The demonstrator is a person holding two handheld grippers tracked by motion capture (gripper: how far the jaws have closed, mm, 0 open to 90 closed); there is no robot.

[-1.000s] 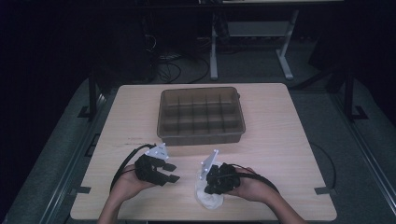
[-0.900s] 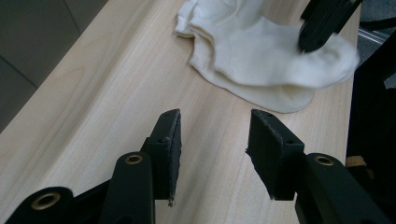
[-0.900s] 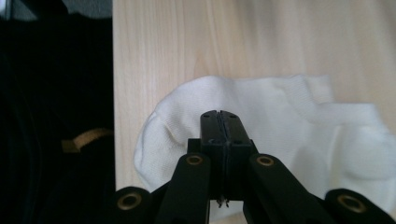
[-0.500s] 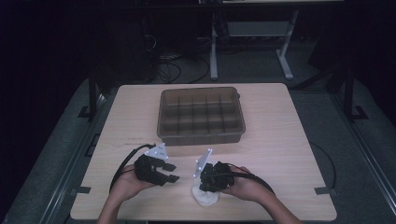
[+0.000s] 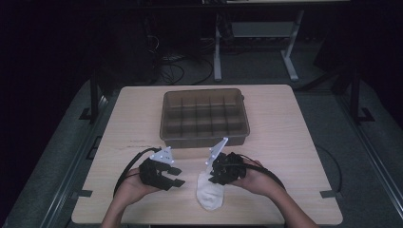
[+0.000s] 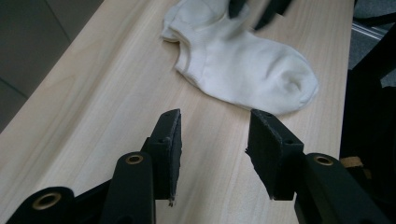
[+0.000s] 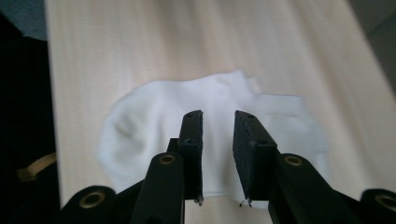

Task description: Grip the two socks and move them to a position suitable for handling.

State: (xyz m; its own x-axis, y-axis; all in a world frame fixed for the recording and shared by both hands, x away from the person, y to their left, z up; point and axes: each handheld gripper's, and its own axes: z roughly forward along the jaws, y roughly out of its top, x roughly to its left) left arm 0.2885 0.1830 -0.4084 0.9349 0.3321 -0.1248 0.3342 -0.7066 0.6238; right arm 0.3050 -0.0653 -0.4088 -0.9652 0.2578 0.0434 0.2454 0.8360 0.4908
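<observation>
A white ankle sock (image 5: 210,194) lies flat on the wooden table (image 5: 294,142) near its front edge. My right gripper (image 5: 212,178) hovers over the sock's cuff end. Its jaws have just been opening and stand a little apart, with nothing pinched between them; in the right gripper view the gripper (image 7: 218,135) looks down on the sock (image 7: 154,107). My left gripper (image 5: 177,176) rests to the left of the sock, open and empty. In the left gripper view the gripper (image 6: 215,140) points at the sock (image 6: 243,65), a short way from its toe.
A brown plastic tray (image 5: 204,140) with several empty compartments stands at the middle of the table, just beyond both grippers. Bare tabletop lies to its left and right. Dark floor, cables and a desk frame lie past the far edge.
The right gripper has shifted slightly up and toward the tray, and its jaws have parted. The sock stays on the table. The left gripper has not moved.
</observation>
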